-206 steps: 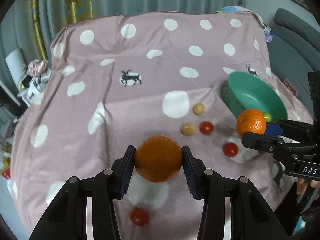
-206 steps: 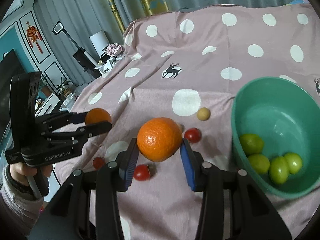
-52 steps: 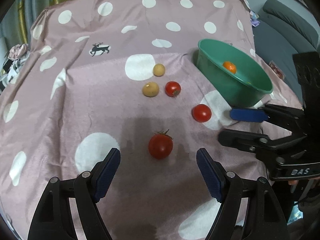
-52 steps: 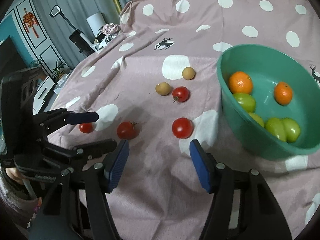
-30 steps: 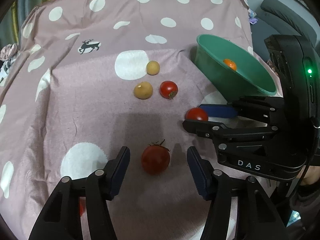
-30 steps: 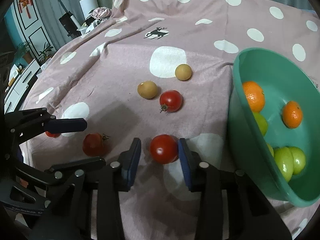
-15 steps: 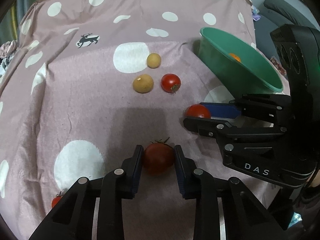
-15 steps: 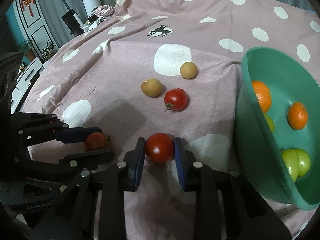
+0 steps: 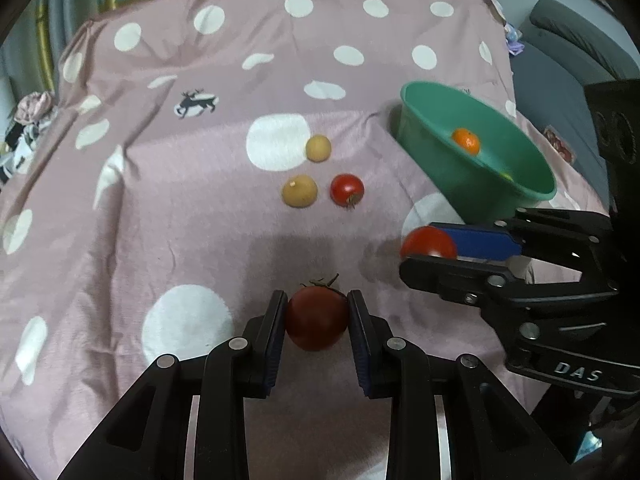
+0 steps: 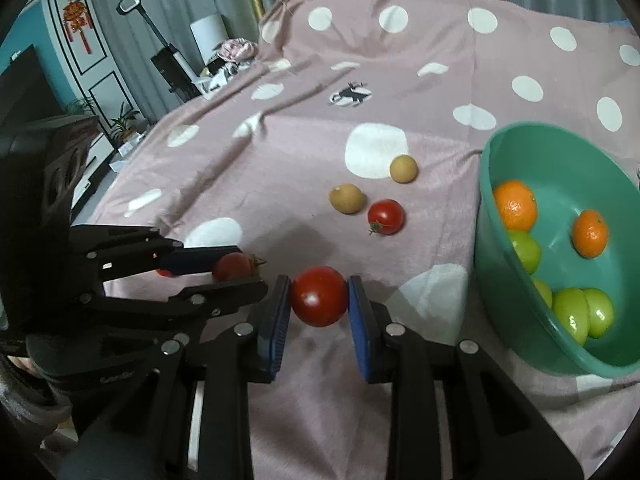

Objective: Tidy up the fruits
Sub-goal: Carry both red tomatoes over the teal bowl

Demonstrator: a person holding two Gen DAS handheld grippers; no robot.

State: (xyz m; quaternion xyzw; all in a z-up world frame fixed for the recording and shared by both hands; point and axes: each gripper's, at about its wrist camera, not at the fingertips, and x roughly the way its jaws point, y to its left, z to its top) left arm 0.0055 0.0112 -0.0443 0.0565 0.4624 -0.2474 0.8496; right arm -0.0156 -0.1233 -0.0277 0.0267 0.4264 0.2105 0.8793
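My left gripper (image 9: 317,318) is shut on a dark red tomato (image 9: 317,317) with a green stem, low over the pink dotted cloth (image 9: 180,208). My right gripper (image 10: 319,298) is shut on a brighter red tomato (image 10: 319,296), lifted a little off the cloth; it also shows in the left wrist view as the right gripper (image 9: 430,245). The green bowl (image 10: 520,308) at the right holds two oranges (image 10: 515,205) and several green fruits (image 10: 576,314). A third tomato (image 10: 386,216) and two tan round fruits (image 10: 347,198) lie on the cloth beyond the grippers.
The cloth's far edge falls off toward curtains and a floor lamp (image 10: 132,2). A grey sofa (image 9: 580,52) stands at the right in the left wrist view. A pile of clothes (image 10: 234,50) lies past the cloth's left corner.
Both grippers have closed on their tomatoes. The right gripper has since lifted its tomato slightly and tilted, so the bowl looks lower in its view. The left gripper stays where it was.
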